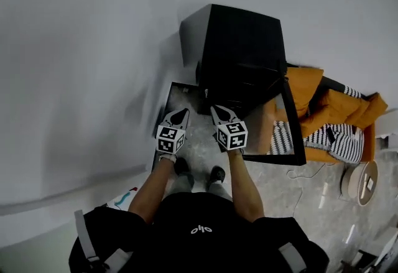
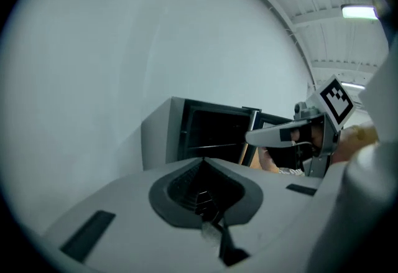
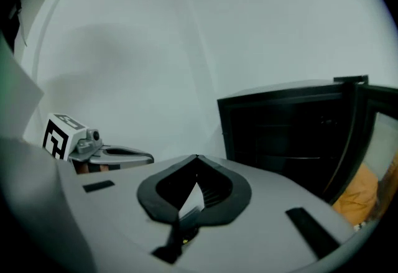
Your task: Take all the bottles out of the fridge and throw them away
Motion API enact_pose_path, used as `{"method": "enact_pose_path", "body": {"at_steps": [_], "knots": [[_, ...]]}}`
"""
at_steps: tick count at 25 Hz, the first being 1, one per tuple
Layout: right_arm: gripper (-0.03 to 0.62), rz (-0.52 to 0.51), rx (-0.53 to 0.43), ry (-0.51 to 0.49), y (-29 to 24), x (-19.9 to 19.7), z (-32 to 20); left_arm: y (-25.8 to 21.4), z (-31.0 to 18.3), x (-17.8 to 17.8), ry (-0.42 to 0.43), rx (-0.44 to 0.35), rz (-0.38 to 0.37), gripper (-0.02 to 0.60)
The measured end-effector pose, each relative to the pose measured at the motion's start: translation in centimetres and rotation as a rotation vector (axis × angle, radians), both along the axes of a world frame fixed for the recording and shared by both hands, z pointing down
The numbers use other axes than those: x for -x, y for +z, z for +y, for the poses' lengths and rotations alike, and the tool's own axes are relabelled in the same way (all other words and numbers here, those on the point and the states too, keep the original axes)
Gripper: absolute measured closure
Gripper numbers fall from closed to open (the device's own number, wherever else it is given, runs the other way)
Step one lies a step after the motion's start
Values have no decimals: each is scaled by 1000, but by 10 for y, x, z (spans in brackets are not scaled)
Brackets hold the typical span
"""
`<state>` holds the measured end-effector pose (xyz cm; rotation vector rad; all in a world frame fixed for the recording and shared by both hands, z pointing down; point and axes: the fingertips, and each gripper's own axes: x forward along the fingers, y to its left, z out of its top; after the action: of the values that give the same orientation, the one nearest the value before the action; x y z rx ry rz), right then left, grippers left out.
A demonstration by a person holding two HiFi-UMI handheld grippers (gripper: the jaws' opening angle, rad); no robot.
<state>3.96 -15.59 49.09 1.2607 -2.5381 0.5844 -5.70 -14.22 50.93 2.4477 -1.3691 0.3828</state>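
Left claw (image 1: 181, 115): jaws pressed together, empty; right claw (image 1: 219, 112): likewise closed on nothing; both held before the black fridge (image 1: 242, 48), door (image 1: 293, 125) swung open; interior dark, no bottles discernible in any view; advice: spread one claw before entering, approach level, grasp a bottle around its body.
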Motion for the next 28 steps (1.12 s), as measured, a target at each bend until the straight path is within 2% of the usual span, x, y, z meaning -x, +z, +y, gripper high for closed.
{"method": "enact_pose_path", "body": {"at_steps": [6, 12, 19, 28], "knots": [[585, -25, -73, 174, -52, -101, 17, -57, -4, -67, 71, -63, 59, 574], [585, -23, -85, 265, -62, -160, 35, -78, 3, -126, 145, -72, 82, 574], [585, -30, -95, 287, -66, -183, 46, -84, 11, -166, 207, -82, 79, 574], [585, -37, -80, 284, -63, -184, 51, -85, 14, -169, 214, -75, 78, 574]]}}
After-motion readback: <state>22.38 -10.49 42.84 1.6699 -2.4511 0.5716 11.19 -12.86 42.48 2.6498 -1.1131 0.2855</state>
